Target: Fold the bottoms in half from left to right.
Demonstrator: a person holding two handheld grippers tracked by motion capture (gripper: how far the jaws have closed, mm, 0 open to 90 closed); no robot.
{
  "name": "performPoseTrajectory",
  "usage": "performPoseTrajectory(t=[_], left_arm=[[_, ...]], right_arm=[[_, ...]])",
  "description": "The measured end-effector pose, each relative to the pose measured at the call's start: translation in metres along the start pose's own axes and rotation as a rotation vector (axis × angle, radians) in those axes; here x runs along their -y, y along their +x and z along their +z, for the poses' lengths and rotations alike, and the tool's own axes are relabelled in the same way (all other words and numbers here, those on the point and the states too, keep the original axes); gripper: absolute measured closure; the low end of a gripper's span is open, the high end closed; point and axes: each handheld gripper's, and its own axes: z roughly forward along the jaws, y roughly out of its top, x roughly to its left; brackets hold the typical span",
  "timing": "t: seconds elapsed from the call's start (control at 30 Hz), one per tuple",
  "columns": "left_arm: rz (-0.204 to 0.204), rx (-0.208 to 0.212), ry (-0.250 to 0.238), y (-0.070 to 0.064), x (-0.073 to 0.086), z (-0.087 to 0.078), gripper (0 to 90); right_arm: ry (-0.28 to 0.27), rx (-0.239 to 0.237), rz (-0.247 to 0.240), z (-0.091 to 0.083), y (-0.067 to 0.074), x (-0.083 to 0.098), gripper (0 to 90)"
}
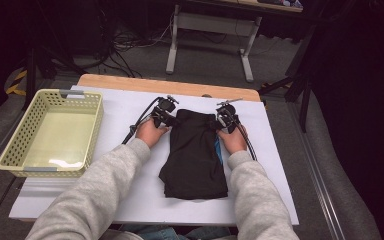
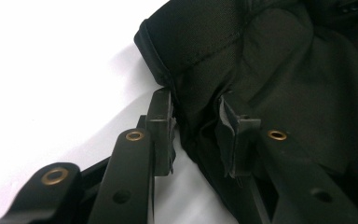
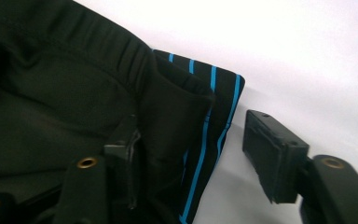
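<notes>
Our forearms reach forward side by side; left gripper (image 1: 172, 116) fingers (image 2: 161, 123) nearly closed, right gripper (image 1: 219, 121) fingers (image 3: 272, 154) well apart.

One black garment (image 1: 195, 155), one yellow basket (image 1: 11, 150), two tongs (image 1: 166, 116) (image 1: 223, 120)

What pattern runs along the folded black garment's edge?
Thin blue stripes on black, clearest in the right gripper view.

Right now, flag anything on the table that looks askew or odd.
The folded black garment lies slightly crooked on the white board, its blue-striped edge poking out at one far corner, unevenly folded. The yellow basket sits straight. Nothing spilled or damaged.
</notes>
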Motion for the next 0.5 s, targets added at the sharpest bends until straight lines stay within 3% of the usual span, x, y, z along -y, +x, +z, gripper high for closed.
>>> performPoseTrajectory(t=[0.1, 0.23, 0.33, 0.5], left_arm=[[-0.003, 0.005, 0.000, -0.0003, 0.0001, 0.0000, 71.0], [0.007, 0.011, 0.008, -0.0032, -0.0003, -0.0004, 79.1], [0.024, 0.001, 0.009, -0.0047, -0.0007, -0.0014, 81.8], [0.005, 0.020, -0.008, -0.0006, -0.0021, -0.0067, 83.8]], right_arm=[[0.002, -0.014, 0.002, -0.0012, 0.0017, -0.0001, 60.5], [0.017, -0.069, -0.001, -0.0028, 0.0016, -0.0005, 82.5], [0.021, -0.081, -0.007, -0.0036, 0.0013, -0.0006, 84.3], [0.008, -0.096, -0.027, -0.0081, 0.0001, -0.0016, 84.8]])
